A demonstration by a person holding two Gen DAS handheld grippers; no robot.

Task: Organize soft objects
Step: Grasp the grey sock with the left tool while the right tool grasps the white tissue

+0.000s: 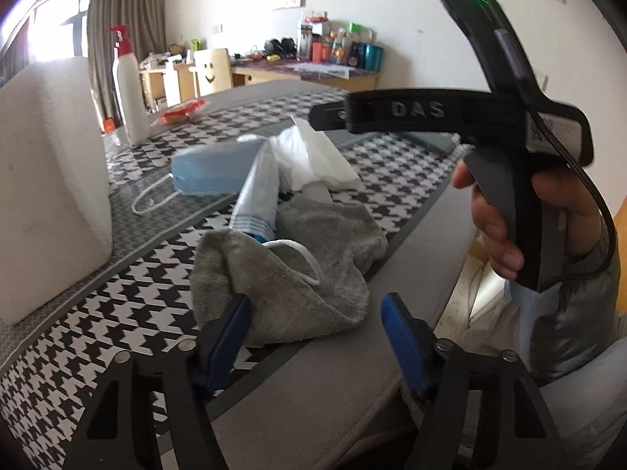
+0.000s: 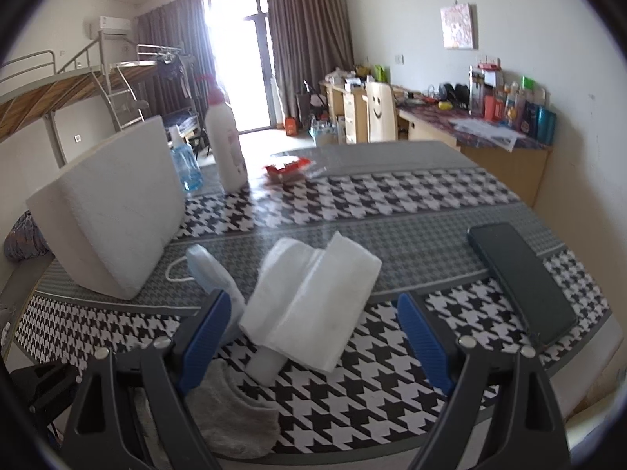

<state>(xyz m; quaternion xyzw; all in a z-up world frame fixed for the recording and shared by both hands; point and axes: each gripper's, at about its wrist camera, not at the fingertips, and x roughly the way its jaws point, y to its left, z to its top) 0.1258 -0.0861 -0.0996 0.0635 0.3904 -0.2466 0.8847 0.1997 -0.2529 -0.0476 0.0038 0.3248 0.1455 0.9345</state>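
L gripper (image 1: 313, 337) is spread apart, nothing pinched; its left blue pad (image 1: 227, 337) sits right at the near edge of the grey sock (image 1: 290, 278), the other pad off to the side over the plain grey border of the tablecloth (image 1: 117, 313). Looks lined up to take the sock by its near edge, prob because that's the closest loose bit of the pile. R gripper (image 2: 317, 337) also released, jaws wide, straddling the folded white tissue stack (image 2: 309, 301) w/o touching it; a hand (image 1: 497, 219) shows on its grip in the left view.

Soft stuff all heaped mid-table: sock at front w/ a white mask loop (image 1: 305, 262) draped over it, a blue-striped sock (image 1: 254, 203) just behind, tissue stack touching that, blue face mask (image 1: 211, 172) beside them toward the white foam block (image 1: 51, 184). Pile is tangled, so pulling one item may drag a neighbour.

Further out: lotion bottle (image 1: 127, 94), red packet (image 1: 180, 113), dark phone (image 2: 521, 282) well apart from the pile, near the table's right edge
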